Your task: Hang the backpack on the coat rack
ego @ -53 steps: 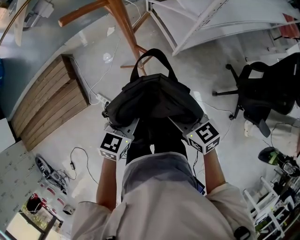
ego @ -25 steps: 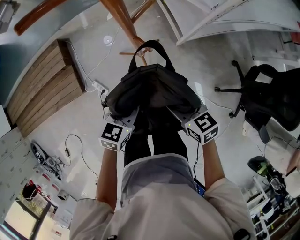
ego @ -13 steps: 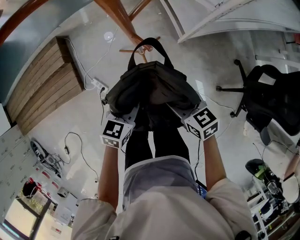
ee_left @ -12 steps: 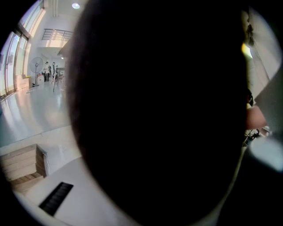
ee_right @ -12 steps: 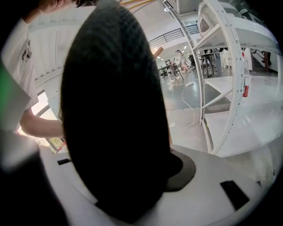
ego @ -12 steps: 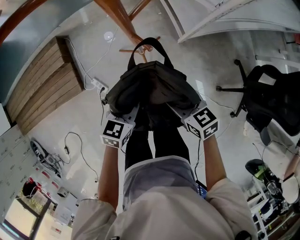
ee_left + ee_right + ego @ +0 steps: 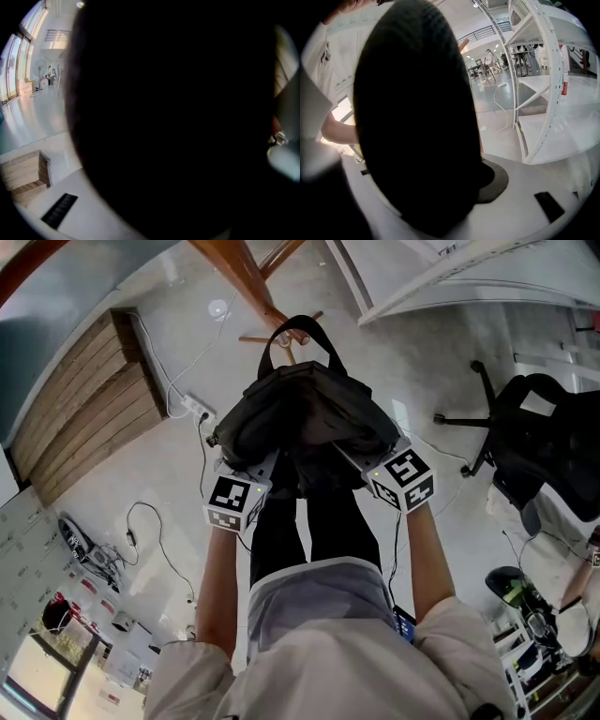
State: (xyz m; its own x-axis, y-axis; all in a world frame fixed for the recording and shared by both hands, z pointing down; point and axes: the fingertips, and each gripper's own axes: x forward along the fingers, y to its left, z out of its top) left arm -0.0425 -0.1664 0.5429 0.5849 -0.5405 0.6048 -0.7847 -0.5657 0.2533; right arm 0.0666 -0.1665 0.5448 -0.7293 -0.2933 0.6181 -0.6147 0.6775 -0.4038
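In the head view a black backpack (image 7: pixel 305 418) hangs in front of me, held up from both sides. My left gripper (image 7: pixel 265 463) grips its lower left side and my right gripper (image 7: pixel 349 457) its lower right; the fabric hides the fingertips. The top handle loop (image 7: pixel 302 329) stands up around a short peg (image 7: pixel 289 335) of the wooden coat rack (image 7: pixel 239 277). Dark backpack fabric (image 7: pixel 178 117) fills the left gripper view. In the right gripper view the backpack (image 7: pixel 417 122) covers the middle, pressed against the white jaw.
A slatted wooden platform (image 7: pixel 80 418) lies on the floor at the left, with a power strip (image 7: pixel 195 409) and cables beside it. A black office chair (image 7: pixel 548 442) stands at the right. White shelving (image 7: pixel 441 268) rises at the top right.
Both grippers have sunk a little with the backpack still between them. The handle loop stays at the rack's peg.
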